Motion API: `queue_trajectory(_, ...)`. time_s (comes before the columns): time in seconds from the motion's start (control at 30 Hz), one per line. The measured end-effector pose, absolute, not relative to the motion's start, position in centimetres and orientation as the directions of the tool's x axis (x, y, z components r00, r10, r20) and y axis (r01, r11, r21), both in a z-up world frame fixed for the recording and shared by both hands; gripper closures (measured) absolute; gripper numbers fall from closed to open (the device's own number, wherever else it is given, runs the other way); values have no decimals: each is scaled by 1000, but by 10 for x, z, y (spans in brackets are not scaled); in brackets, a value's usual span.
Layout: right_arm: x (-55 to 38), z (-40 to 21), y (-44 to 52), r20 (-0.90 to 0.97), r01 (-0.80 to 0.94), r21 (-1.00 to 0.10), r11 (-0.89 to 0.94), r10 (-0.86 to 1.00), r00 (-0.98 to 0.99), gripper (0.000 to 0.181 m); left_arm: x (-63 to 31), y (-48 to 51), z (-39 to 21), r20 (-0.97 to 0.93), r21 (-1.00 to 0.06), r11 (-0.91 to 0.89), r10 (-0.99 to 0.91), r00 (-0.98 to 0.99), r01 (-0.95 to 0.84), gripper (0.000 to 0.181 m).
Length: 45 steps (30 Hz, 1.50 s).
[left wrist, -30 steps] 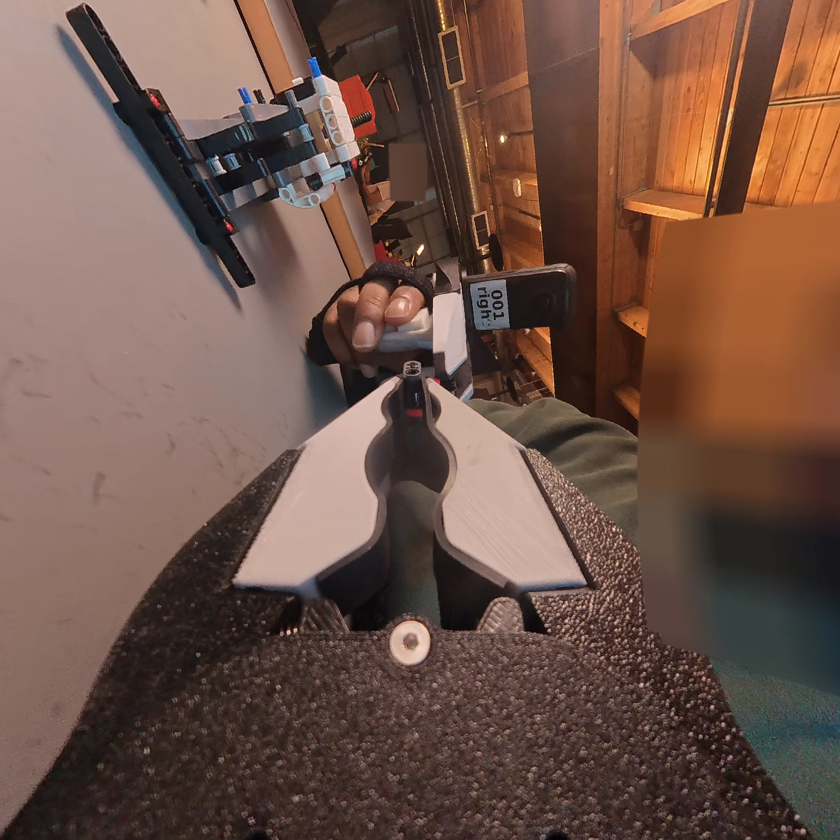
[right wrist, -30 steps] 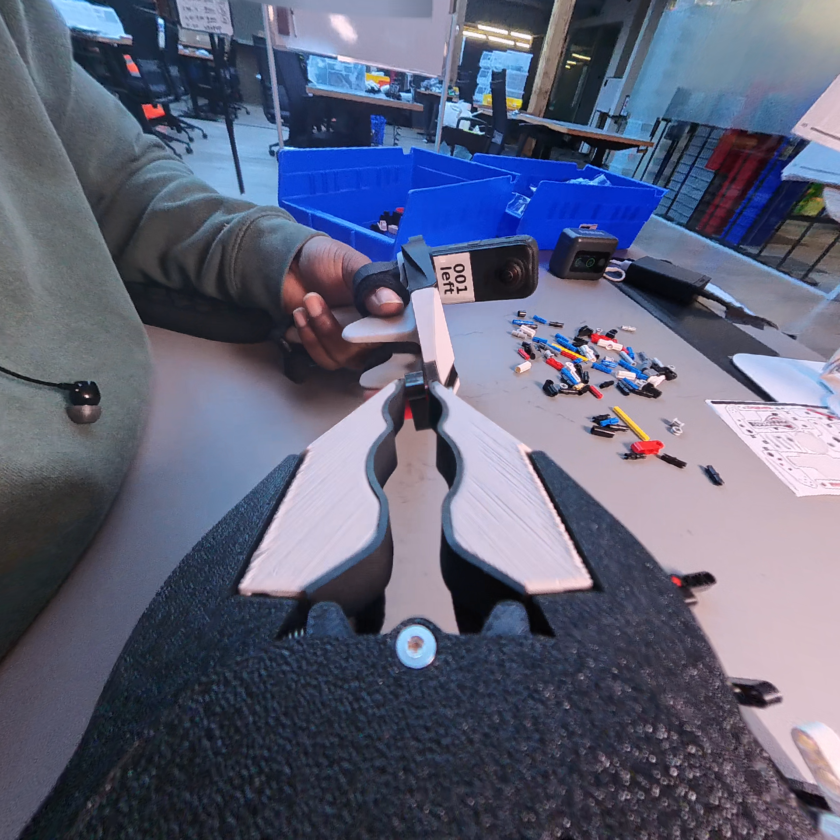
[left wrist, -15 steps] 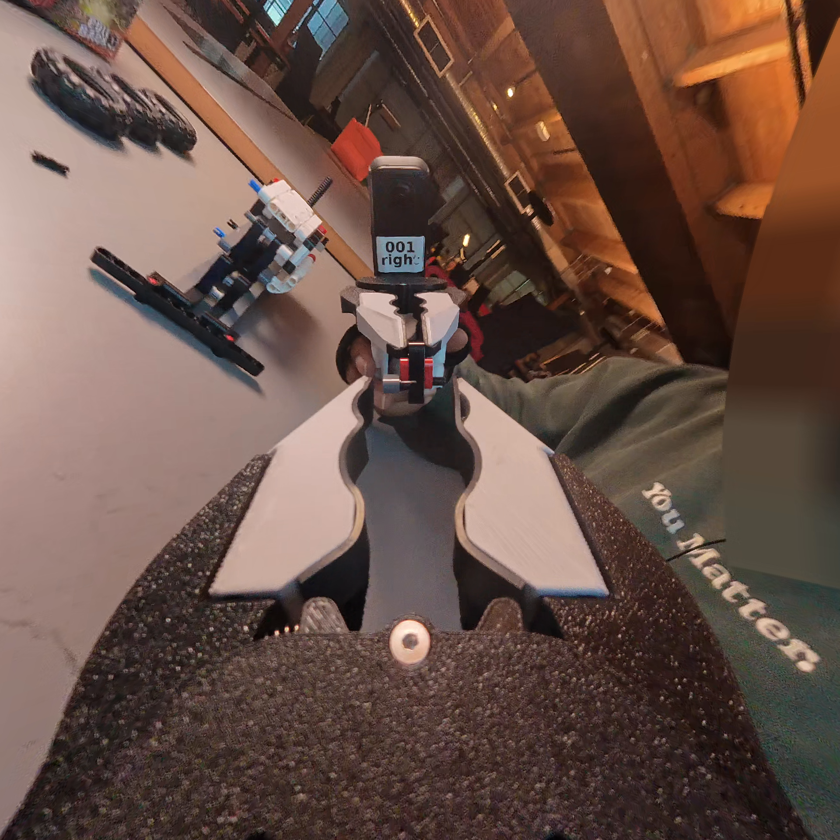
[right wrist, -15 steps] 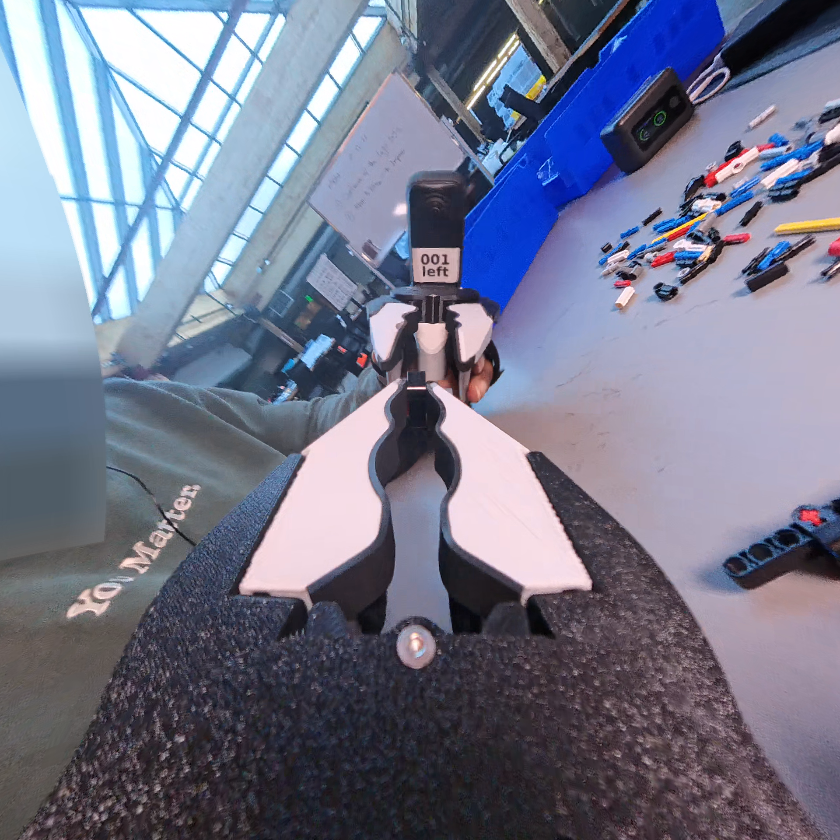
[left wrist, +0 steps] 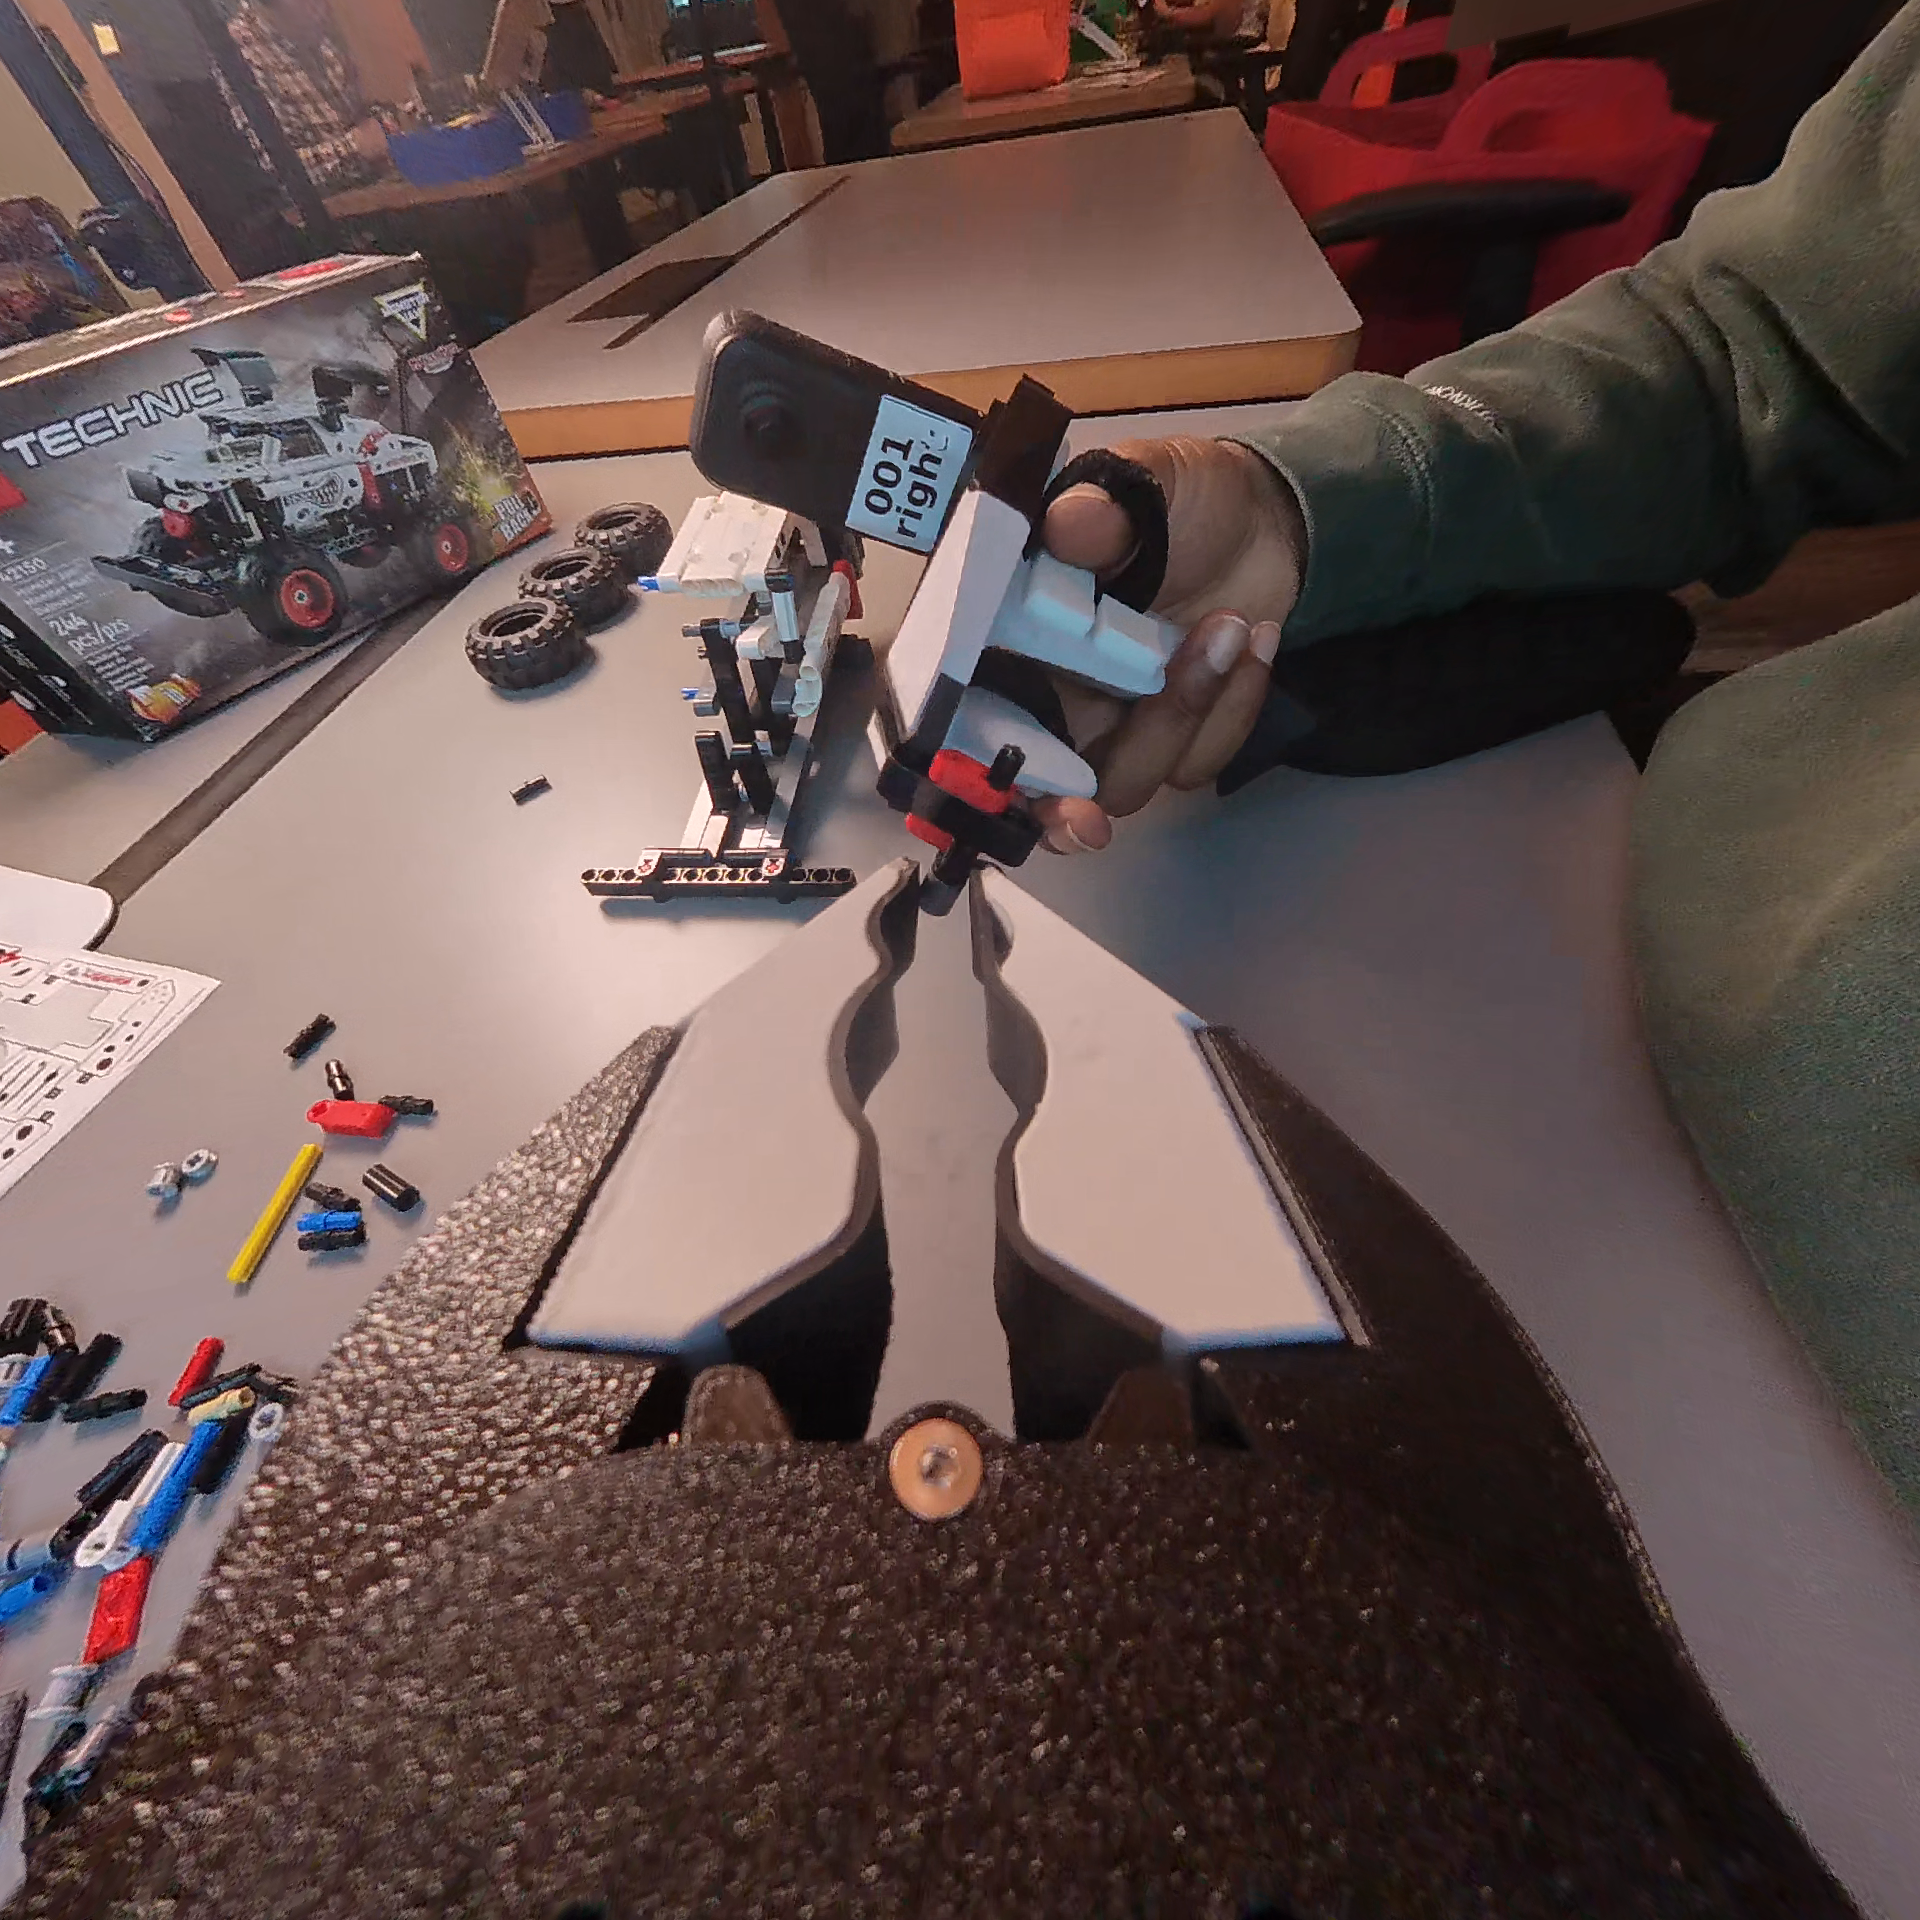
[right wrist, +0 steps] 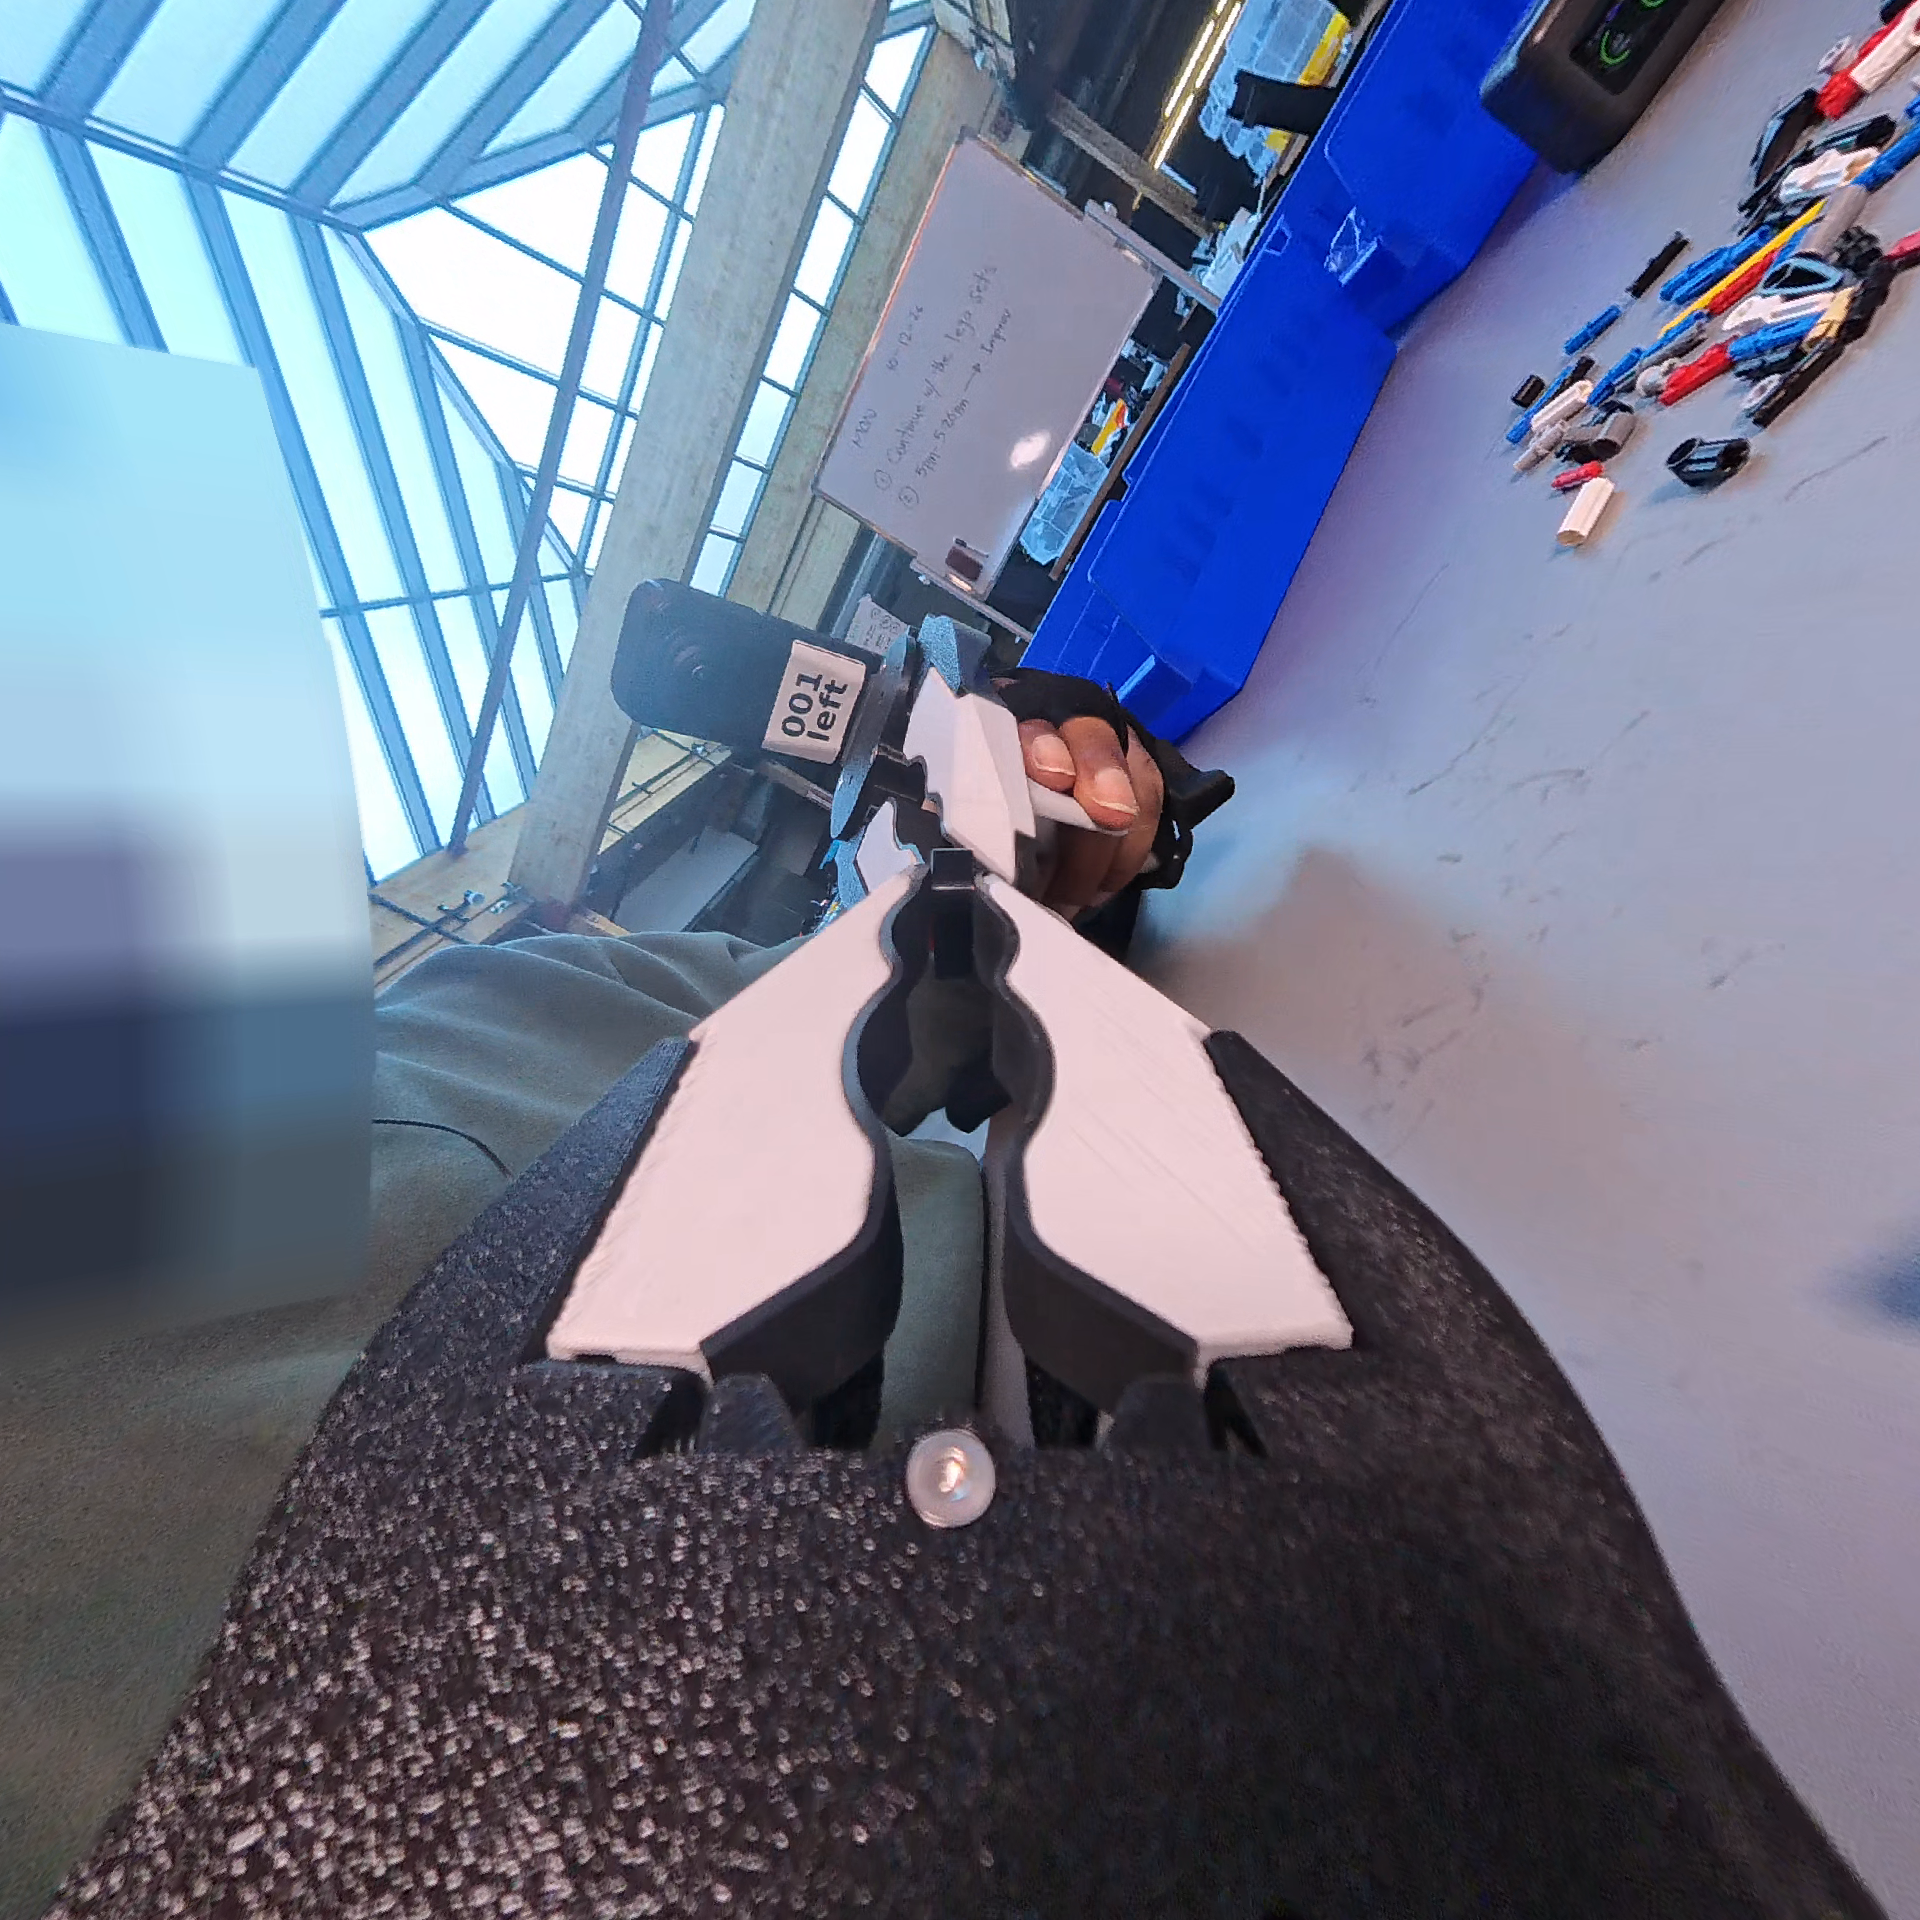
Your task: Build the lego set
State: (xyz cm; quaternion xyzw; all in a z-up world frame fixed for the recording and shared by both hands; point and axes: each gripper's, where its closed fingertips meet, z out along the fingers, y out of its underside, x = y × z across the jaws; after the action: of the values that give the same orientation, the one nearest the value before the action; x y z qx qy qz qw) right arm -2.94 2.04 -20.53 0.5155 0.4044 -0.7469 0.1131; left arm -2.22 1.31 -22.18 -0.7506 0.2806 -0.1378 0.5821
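Note:
My right gripper is shut on a small red-and-black Lego piece, which shows only as a black bar in the right wrist view. In the left wrist view the right gripper holds this piece just above the grey table. My left gripper meets it tip to tip, and its fingers close around a black pin that sticks out of the piece. The left gripper also shows just beyond my right fingertips. The partly built white-and-black model stands on the table behind.
Three black tyres and the set's box lie at the far left. An instruction sheet and loose pins and beams lie at the left. More loose pieces and blue bins show in the right wrist view. The grippers are tip to tip, or close to it.
Both grippers have turned and swung. My left gripper was shut a second ago, open half a second ago, and has now closed around the pin of the piece the right gripper holds.

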Motion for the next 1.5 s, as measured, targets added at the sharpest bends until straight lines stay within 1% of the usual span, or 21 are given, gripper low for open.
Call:
queue_trajectory(0.07, -31, -206, 22, -847, 565, -515, -645, 280, -452, 173, -20, 13, -224, -87, -954, -181, -597, 797, -240, 173)
queue_trajectory(0.1, -32, -203, 24, -816, 525, -561, -639, 324, -478, 172, -18, 12, -222, -49, -962, -186, -609, 792, -202, 174)
queue_trajectory(0.17, -32, -194, 29, -703, 418, -700, -579, 456, -545, 163, -16, 12, -219, 45, -971, -211, -622, 781, -112, 174)
queue_trajectory(0.27, -27, -187, 33, -448, 262, -893, -365, 676, -585, 147, -20, 16, -219, 135, -971, -237, -596, 792, -13, 174)
queue_trajectory(0.3, -26, -190, 33, -363, 236, -932, -276, 731, -578, 142, -22, 17, -218, 165, -969, -246, -586, 793, 20, 174)
queue_trajectory(0.37, -27, -203, 29, -199, 222, -971, -88, 812, -549, 131, -24, 20, -218, 197, -966, -253, -575, 794, 57, 174)
queue_trajectory(0.43, -31, -215, 24, -77, 219, -975, 46, 848, -524, 125, -22, 20, -220, 189, -966, -256, -583, 790, 42, 174)
queue_trajectory(0.47, -32, -218, 21, -38, 209, -974, 85, 853, -521, 126, -19, 20, -222, 178, -966, -256, -587, 790, 27, 174)
queue_trajectory(0.53, -32, -219, 17, 11, 189, -973, 130, 849, -528, 140, -13, 20, -227, 153, -964, -266, -600, 785, -15, 174)
queue_trajectory(0.57, -32, -221, 16, 27, 187, -971, 149, 845, -534, 141, -12, 20, -229, 143, -963, -269, -602, 786, -31, 174)
queue_trajectory(0.67, -28, -225, 16, -3, 214, -966, 142, 825, -565, 147, -10, 19, -235, 149, -955, -292, -614, 775, -48, 173)
queue_trajectory(0.77, -23, -238, 14, -30, 270, -948, 166, 801, -598, 147, -6, 17, -246, 137, -937, -333, -630, 765, -106, 173)
queue_trajectory(0.87, -18, -263, 11, -29, 353, -899, 259, 770, -638, 147, -3, 12, -267, 88, -890, -391, -650, 755, -234, 173)
queue_trajectory(0.97, -18, -287, 12, 0, 420, -829, 369, 750, -661, 147, -6, 11, -292, 23, -819, -447, -651, 759, -359, 175)
queue_trajectory(1.1, -19, -307, 13, 31, 476, -747, 464, 739, -673, 147, -8, 10, -312, 5, -743, -508, -655, 756, -435, 175)
queue_trajectory(1.27, -20, -311, 15, 95, 467, -721, 511, 741, -664, 146, -9, 9, -314, 26, -733, -530, -648, 761, -426, 174)
queue_trajectory(1.4, -18, -311, 16, 112, 459, -718, 523, 737, -666, 136, -10, 7, -316, 28, -723, -540, -646, 763, -430, 169)
queue_trajectory(1.5, -17, -304, 17, 105, 440, -748, 497, 743, -661, 130, -11, 6, -312, 40, -736, -539, -639, 768, -410, 162)
